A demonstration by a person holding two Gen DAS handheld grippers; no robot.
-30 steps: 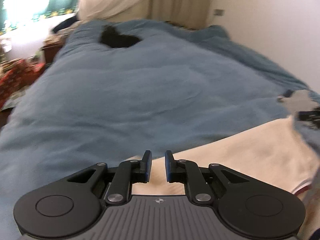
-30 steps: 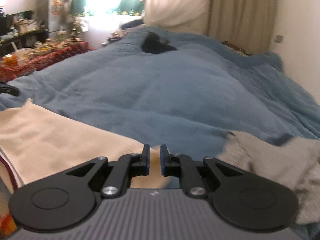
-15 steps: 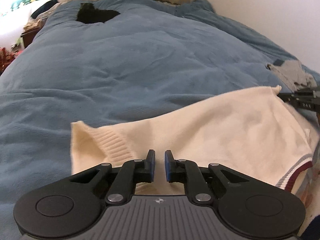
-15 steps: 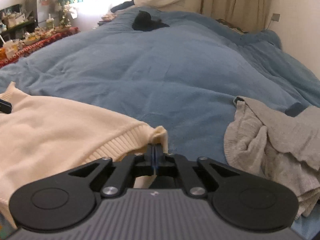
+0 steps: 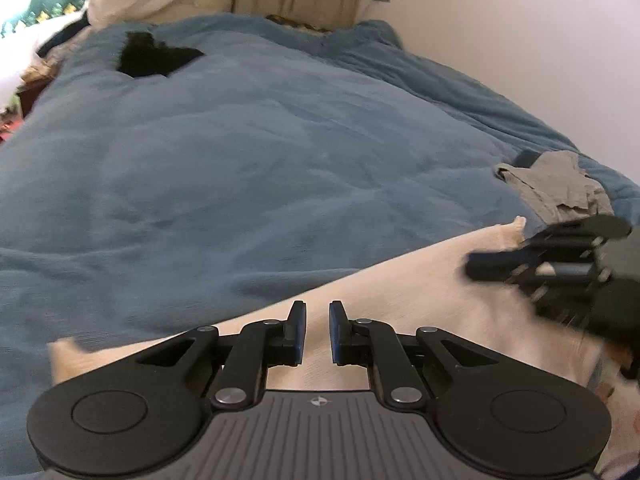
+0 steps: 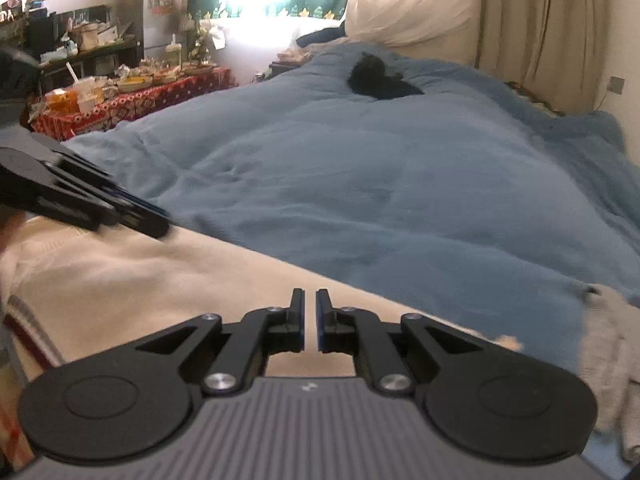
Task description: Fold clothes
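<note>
A cream knit sweater [image 5: 400, 300] lies spread on the near part of the blue duvet [image 5: 280, 140]; it also shows in the right wrist view [image 6: 140, 280], with a maroon and grey striped hem at the left. My left gripper [image 5: 317, 332] hovers over the sweater with a small gap between its jaws and nothing in them. My right gripper [image 6: 310, 320] is above the sweater's near right part, also slightly open and empty. Each gripper appears blurred in the other's view, the right one [image 5: 560, 264] and the left one [image 6: 100, 204].
A crumpled grey garment [image 5: 560, 192] lies on the duvet to the right, also at the right edge in the right wrist view [image 6: 608, 352]. A black item [image 5: 156, 56] lies at the far end of the bed. A cluttered table with a red cloth [image 6: 120, 100] stands to the left.
The right gripper, shut on the sweater's ribbed edge half a second ago, has opened and let go. Both grippers have drawn back over the sweater, which now lies flat.
</note>
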